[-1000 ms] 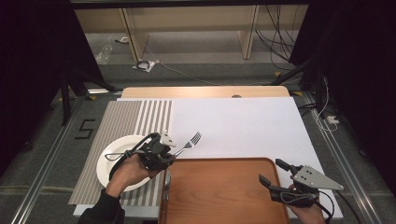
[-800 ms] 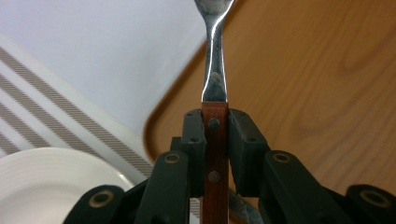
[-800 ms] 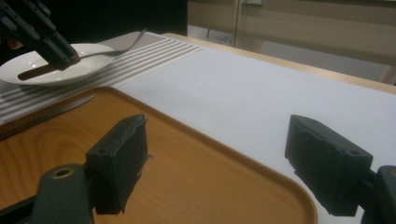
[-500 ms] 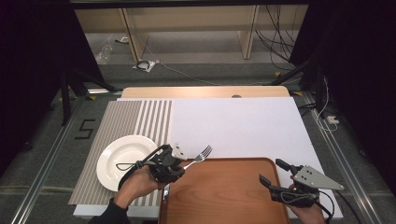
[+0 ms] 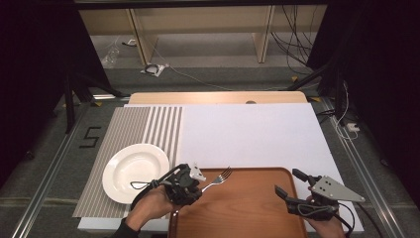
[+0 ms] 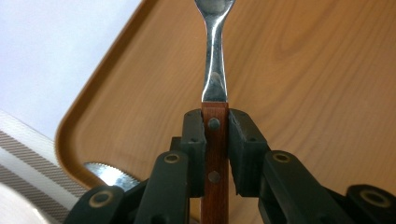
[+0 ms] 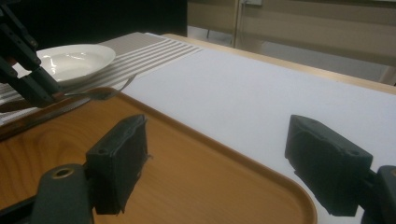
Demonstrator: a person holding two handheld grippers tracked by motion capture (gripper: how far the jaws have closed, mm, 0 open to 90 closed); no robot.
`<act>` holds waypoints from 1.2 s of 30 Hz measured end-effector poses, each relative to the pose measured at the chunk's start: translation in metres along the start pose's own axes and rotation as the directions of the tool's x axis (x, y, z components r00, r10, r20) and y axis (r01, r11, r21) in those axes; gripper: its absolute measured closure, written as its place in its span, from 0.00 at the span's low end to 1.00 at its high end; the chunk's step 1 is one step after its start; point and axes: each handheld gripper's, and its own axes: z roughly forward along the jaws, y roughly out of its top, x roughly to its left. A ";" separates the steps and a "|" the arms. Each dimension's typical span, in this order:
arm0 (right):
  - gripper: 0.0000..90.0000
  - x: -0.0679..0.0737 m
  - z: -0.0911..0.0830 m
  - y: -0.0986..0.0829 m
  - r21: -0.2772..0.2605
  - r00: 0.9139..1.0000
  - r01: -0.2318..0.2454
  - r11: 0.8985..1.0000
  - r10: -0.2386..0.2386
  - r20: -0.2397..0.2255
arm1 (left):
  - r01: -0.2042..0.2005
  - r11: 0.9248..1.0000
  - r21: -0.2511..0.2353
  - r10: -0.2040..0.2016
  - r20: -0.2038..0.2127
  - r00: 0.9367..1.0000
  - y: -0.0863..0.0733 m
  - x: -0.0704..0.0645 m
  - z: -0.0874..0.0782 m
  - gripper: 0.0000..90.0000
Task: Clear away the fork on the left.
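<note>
A fork (image 5: pixel 217 180) with a wooden handle and metal tines is held level over the far left corner of the brown wooden tray (image 5: pixel 247 213). My left gripper (image 5: pixel 192 186) is shut on its handle. In the left gripper view the jaws clamp the handle (image 6: pixel 215 140) and the metal neck (image 6: pixel 214 60) runs forward over the tray (image 6: pixel 303 70). My right gripper (image 5: pixel 288 182) hovers open at the tray's right edge with nothing between its jaws. In the right gripper view that gripper (image 7: pixel 224 140) faces across the tray (image 7: pixel 187 172) toward the fork (image 7: pixel 105 91).
A white plate (image 5: pixel 133 171) sits on the striped placemat (image 5: pixel 148 124), left of the tray. A serrated knife blade (image 6: pixel 109 173) lies by the tray's left edge. The white board (image 5: pixel 247 134) stretches beyond the tray.
My left gripper has carried the fork rightward, from above the plate's edge to the tray's far left corner. The right gripper has stayed where it was.
</note>
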 end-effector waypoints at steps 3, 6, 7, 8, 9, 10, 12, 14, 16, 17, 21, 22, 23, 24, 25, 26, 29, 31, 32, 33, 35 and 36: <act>0.24 0.000 0.000 0.000 -0.002 1.000 0.000 1.000 0.000 0.000 | -0.004 1.000 0.004 0.004 0.010 1.000 0.000 -0.005 0.002 0.86; 0.24 0.000 0.000 0.000 0.002 1.000 0.003 1.000 -0.003 0.000 | -0.014 1.000 0.012 0.014 0.019 1.000 0.000 -0.011 0.005 0.86; 0.24 0.000 -0.001 0.000 0.002 1.000 0.003 1.000 -0.003 0.000 | -0.018 1.000 0.017 0.017 0.024 1.000 0.000 -0.013 0.005 0.86; 0.24 0.000 -0.001 0.000 0.002 1.000 0.004 1.000 -0.004 0.000 | -0.020 1.000 0.018 0.020 0.024 1.000 0.000 -0.015 0.006 0.86; 0.24 0.000 0.000 0.000 -0.001 1.000 0.002 1.000 -0.002 -0.001 | -0.022 1.000 0.017 0.021 0.025 0.999 -0.001 -0.016 0.007 0.86; 0.24 0.000 0.000 0.000 -0.002 1.000 0.001 1.000 -0.001 0.000 | -0.023 1.000 0.021 0.022 0.032 0.999 -0.001 -0.018 0.008 0.86; 0.24 0.000 0.000 0.000 -0.003 1.000 0.002 1.000 -0.002 0.000 | -0.025 0.999 0.025 0.025 0.036 0.999 -0.001 -0.021 0.010 0.86; 0.24 0.000 0.000 0.000 0.001 1.000 0.003 1.000 -0.003 0.000 | -0.029 0.999 0.037 0.027 0.048 0.998 -0.002 -0.025 0.013 0.86; 0.24 0.000 0.000 0.000 0.000 1.000 0.003 1.000 -0.003 0.001 | -0.027 0.999 0.041 0.024 0.056 0.998 -0.002 -0.028 0.015 0.86; 0.24 0.001 0.000 0.000 0.001 1.000 0.004 1.000 -0.004 0.002 | -0.028 0.999 0.045 0.025 0.061 0.998 -0.003 -0.030 0.017 0.86; 0.24 0.001 -0.001 0.000 0.003 1.000 0.004 1.000 -0.004 0.002 | -0.033 0.997 0.063 0.028 0.077 0.997 -0.005 -0.036 0.022 0.86; 0.24 0.001 0.000 0.000 0.000 1.000 0.003 1.000 -0.003 0.000 | -0.031 0.997 0.066 0.026 0.079 0.997 -0.006 -0.037 0.023 0.86; 0.24 0.001 -0.001 0.000 0.002 1.000 0.004 1.000 -0.004 0.002 | -0.030 0.997 0.068 0.024 0.082 0.996 -0.007 -0.038 0.024 0.86; 0.24 0.001 0.000 0.000 -0.001 1.000 0.003 1.000 -0.003 0.001 | -0.031 0.997 0.072 0.024 0.084 0.996 -0.007 -0.039 0.024 0.86; 0.24 0.001 0.000 0.000 0.001 1.000 0.003 1.000 -0.003 0.000 | -0.028 0.997 0.074 0.022 0.086 0.996 -0.008 -0.040 0.025 0.86; 0.24 0.001 -0.001 0.000 0.003 1.000 0.004 1.000 -0.004 0.002 | -0.027 0.997 0.074 0.021 0.089 0.996 -0.008 -0.041 0.026 0.86; 0.24 0.001 -0.001 0.000 0.003 1.000 0.004 1.000 -0.004 0.002 | -0.030 0.996 0.086 0.022 0.098 0.995 -0.010 -0.044 0.027 0.86; 0.24 0.001 -0.001 0.000 0.002 1.000 0.004 1.000 -0.004 0.002 | -0.029 0.995 0.091 0.020 0.102 0.995 -0.012 -0.046 0.028 0.86; 0.24 0.001 -0.001 0.000 0.002 1.000 0.003 1.000 -0.003 0.003 | -0.029 0.995 0.095 0.019 0.105 0.994 -0.013 -0.047 0.028 0.86; 0.24 0.001 -0.001 0.000 0.002 1.000 0.002 1.000 -0.002 0.003 | -0.027 0.995 0.097 0.017 0.107 0.994 -0.014 -0.047 0.029 0.86; 0.24 0.001 -0.001 0.000 0.001 1.000 0.002 1.000 -0.002 0.004 | -0.025 0.994 0.103 0.013 0.113 0.994 -0.015 -0.049 0.031 0.86; 0.24 0.001 -0.001 0.000 0.003 1.000 0.004 1.000 -0.004 0.003 | -0.027 0.994 0.105 0.015 0.115 0.993 -0.016 -0.050 0.031 0.86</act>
